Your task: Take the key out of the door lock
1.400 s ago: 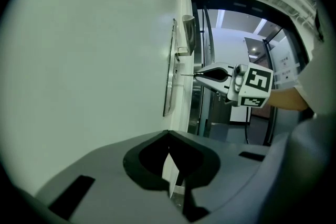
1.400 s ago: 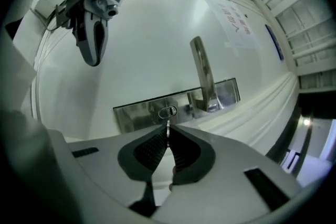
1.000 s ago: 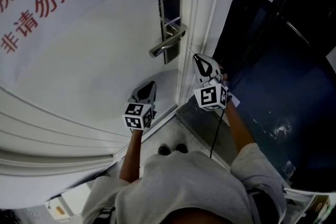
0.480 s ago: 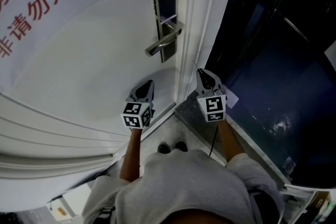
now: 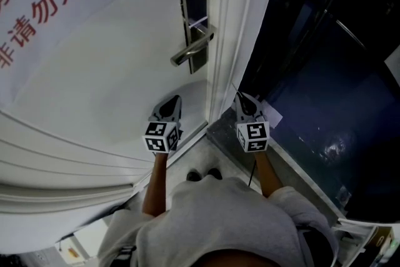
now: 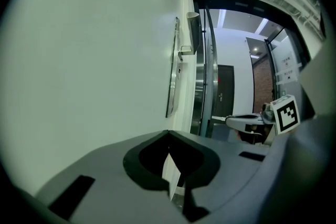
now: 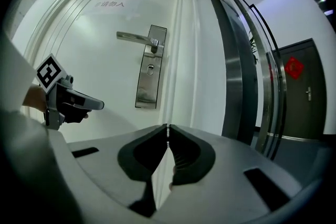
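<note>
thin silvery key (image 7: pixel 167 132) pinched in the closed tips of the right tongs (image 7: pixel 167 127), clear of the tall brushed-metal lock plate (image 7: pixel 148 68) on the smooth white door (image 5: pixel 112 84). left tongs (image 6: pixel 169 135) closed, empty. right tongs have drawn back and lower since a second ago.

Handle (image 5: pixel 186 54) on lock plate (image 5: pixel 194 2), on door (image 5: pixel 112 78); left gripper (image 5: pixel 177 99) below, right gripper (image 5: pixel 239 97) right.

door (image 5: pixel 125 78): 1
lock plate (image 5: pixel 193 6): 1
handle (image 5: pixel 186 55): 1
sign (image 5: pixel 44 3): 1
key (image 7: pixel 167 132): 1
grippers: 2 – left gripper (image 5: pixel 176 99), right gripper (image 5: pixel 239 96)
</note>
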The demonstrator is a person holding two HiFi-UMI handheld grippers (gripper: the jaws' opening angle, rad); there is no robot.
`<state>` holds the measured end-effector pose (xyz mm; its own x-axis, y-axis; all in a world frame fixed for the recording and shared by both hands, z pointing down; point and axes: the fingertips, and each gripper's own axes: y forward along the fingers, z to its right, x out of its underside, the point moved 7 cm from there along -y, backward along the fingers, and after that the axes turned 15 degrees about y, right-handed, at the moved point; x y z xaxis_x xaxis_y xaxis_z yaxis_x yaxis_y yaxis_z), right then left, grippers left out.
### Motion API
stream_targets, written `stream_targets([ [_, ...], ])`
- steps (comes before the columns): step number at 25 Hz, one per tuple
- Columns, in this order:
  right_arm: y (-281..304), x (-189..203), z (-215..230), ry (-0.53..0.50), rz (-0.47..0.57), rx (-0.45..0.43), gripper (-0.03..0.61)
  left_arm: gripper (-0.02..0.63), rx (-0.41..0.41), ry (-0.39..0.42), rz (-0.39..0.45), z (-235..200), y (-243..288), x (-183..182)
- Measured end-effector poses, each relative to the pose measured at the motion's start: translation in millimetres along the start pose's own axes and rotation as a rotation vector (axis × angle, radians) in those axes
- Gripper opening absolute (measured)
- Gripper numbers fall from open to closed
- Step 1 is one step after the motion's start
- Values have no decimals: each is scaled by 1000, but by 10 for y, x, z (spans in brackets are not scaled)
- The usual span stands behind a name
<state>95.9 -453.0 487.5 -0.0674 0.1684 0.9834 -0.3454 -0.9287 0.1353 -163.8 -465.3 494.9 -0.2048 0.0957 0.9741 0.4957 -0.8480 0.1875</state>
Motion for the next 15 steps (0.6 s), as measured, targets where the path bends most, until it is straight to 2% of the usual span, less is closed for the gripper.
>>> stream_targets([
  [15, 71, -67, -100, -9, 8, -16, 31, 18, 5, 0, -2, -1, 4, 13],
])
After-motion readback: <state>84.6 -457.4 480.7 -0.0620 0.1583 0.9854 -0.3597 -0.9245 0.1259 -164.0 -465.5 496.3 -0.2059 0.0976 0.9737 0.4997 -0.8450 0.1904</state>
